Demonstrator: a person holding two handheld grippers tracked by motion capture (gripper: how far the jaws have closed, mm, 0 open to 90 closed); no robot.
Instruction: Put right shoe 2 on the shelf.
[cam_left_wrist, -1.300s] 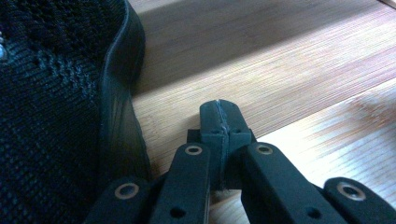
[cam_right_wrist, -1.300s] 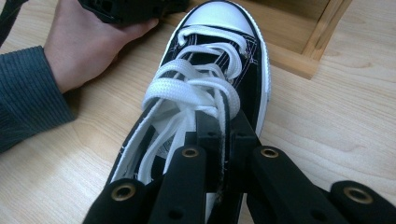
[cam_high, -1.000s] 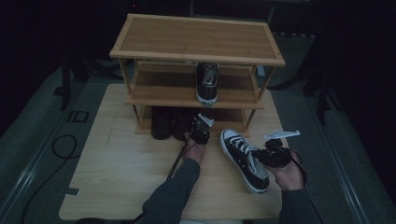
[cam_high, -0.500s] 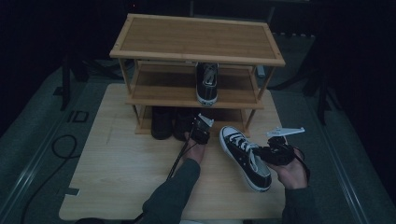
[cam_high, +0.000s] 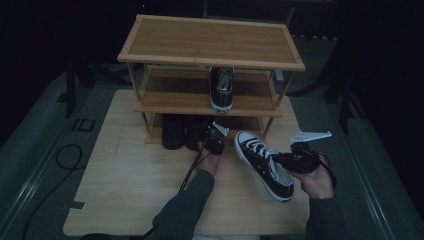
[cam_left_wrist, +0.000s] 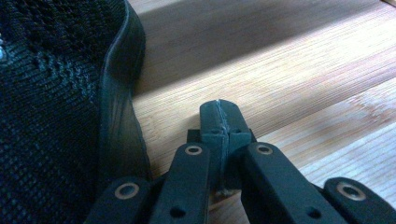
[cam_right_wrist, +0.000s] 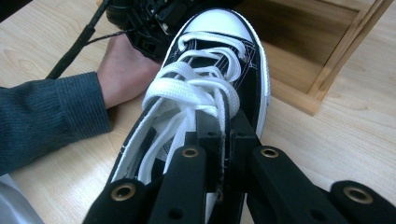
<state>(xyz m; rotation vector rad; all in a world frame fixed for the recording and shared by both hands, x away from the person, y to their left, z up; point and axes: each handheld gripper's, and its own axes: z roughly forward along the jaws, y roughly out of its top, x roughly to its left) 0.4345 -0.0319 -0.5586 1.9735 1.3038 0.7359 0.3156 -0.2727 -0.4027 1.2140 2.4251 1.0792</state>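
High view: the black-and-white sneaker (cam_high: 264, 164) lies on the bench (cam_high: 120, 185) at about 5 o'clock from the shoe rack (cam_high: 210, 50). The right claw (cam_high: 286, 159) is clamped, apparently on the sneaker's side wall. The left claw (cam_left_wrist: 219, 116) is clenched on nothing, beside a dark shoe (cam_left_wrist: 56, 112) under the rack.

Black canvas sneaker (cam_right_wrist: 210, 88) w/ glossy rubber toe; matt wood table (cam_high: 130, 185).
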